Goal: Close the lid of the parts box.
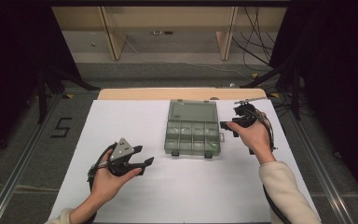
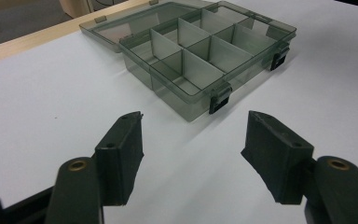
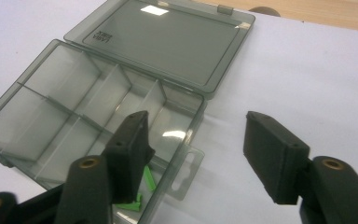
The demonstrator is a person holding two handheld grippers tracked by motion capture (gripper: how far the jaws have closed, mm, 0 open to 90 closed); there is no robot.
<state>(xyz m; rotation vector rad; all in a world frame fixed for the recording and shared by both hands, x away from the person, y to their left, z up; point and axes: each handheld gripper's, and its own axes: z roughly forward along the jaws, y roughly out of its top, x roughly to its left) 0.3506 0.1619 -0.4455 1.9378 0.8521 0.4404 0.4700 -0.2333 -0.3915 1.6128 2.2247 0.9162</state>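
Resting on the white counter [image 1: 121, 116], a smoky, see-through compartment box [image 1: 192, 136] lies open near the middle, its lid [image 1: 192, 111] folded flat away from the person. Dividers split the tray into two rows of small compartments, and two dark latches [image 2: 220, 99] stand on the front wall, the one facing the person. A small bright green piece [image 3: 144, 184] lies in the compartment at the tray's near right corner, partly hidden in the right gripper view behind one black jaw.

The right gripper [image 1: 235, 125] is held in the person's right hand [image 1: 254, 137] just beside the box's right end wall, where a clear hang tab [image 3: 189, 173] sticks out. In its own view the jaws stand released, with a wide gap: one hangs over the corner compartment holding the green piece, the other over bare counter outside the wall, so that the wall and tab lie between them. Neither pad presses on anything.

The left gripper [image 1: 142, 161] sits in the left hand [image 1: 109, 179], low over the counter to the left of the box and nearer the person, its grey three-cornered plate [image 1: 122, 148] on top. Its jaws are also spread and hold nothing, aimed toward the box's front left latch but well short of it.
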